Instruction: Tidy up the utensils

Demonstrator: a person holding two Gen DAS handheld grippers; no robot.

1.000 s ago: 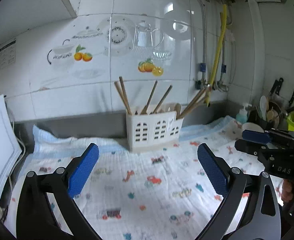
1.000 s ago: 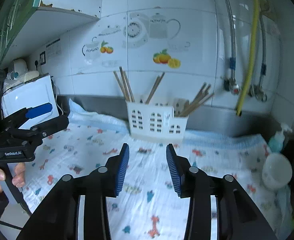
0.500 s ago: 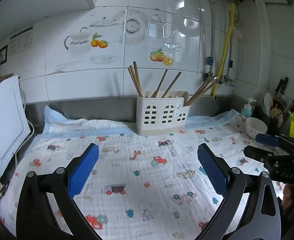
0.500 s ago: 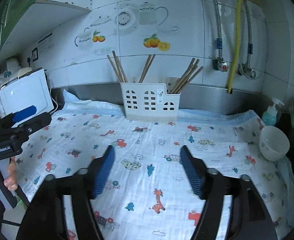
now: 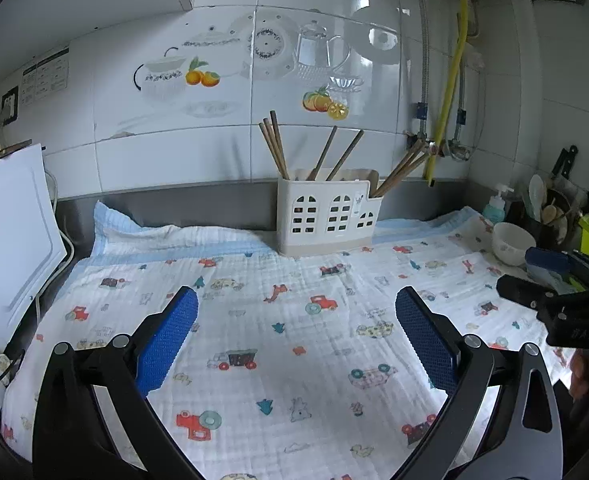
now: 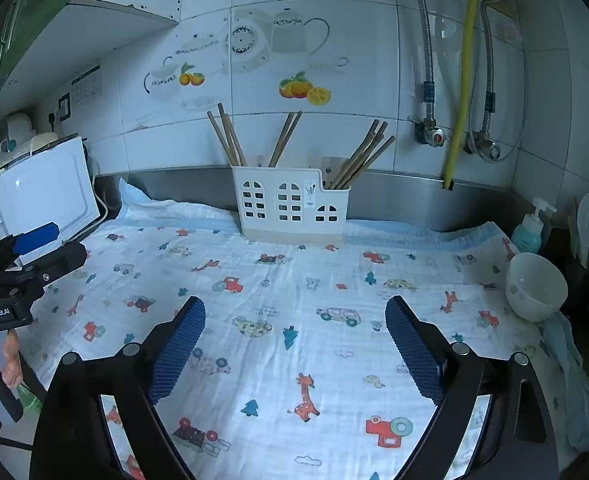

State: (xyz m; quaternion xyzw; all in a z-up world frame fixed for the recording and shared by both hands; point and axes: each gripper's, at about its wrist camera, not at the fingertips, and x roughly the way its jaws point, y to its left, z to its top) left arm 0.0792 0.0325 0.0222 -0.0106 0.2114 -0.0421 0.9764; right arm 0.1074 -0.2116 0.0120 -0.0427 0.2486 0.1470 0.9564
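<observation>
A white plastic utensil holder (image 5: pixel 328 216) stands against the back wall; it also shows in the right wrist view (image 6: pixel 292 204). Several wooden chopsticks (image 5: pixel 274 146) stick up from its compartments, leaning left, middle and right (image 6: pixel 364 156). My left gripper (image 5: pixel 294 332) is open and empty above the printed cloth (image 5: pixel 278 344), well in front of the holder. My right gripper (image 6: pixel 294 340) is open and empty too, over the cloth (image 6: pixel 306 288). Each gripper shows at the edge of the other's view, the right one (image 5: pixel 554 296) and the left one (image 6: pixel 26 268).
A white bowl (image 6: pixel 536 286) sits at the cloth's right edge, with a soap bottle (image 6: pixel 528 228) and a dark pot of spoons (image 5: pixel 546 208) behind it. A white board (image 5: pixel 10 240) leans at the left. Pipes and a yellow hose (image 6: pixel 460 80) run down the wall.
Both grippers have pulled back from the holder, which now looks smaller and farther away. The right gripper's jaws have opened wide. The left jaws stayed open.
</observation>
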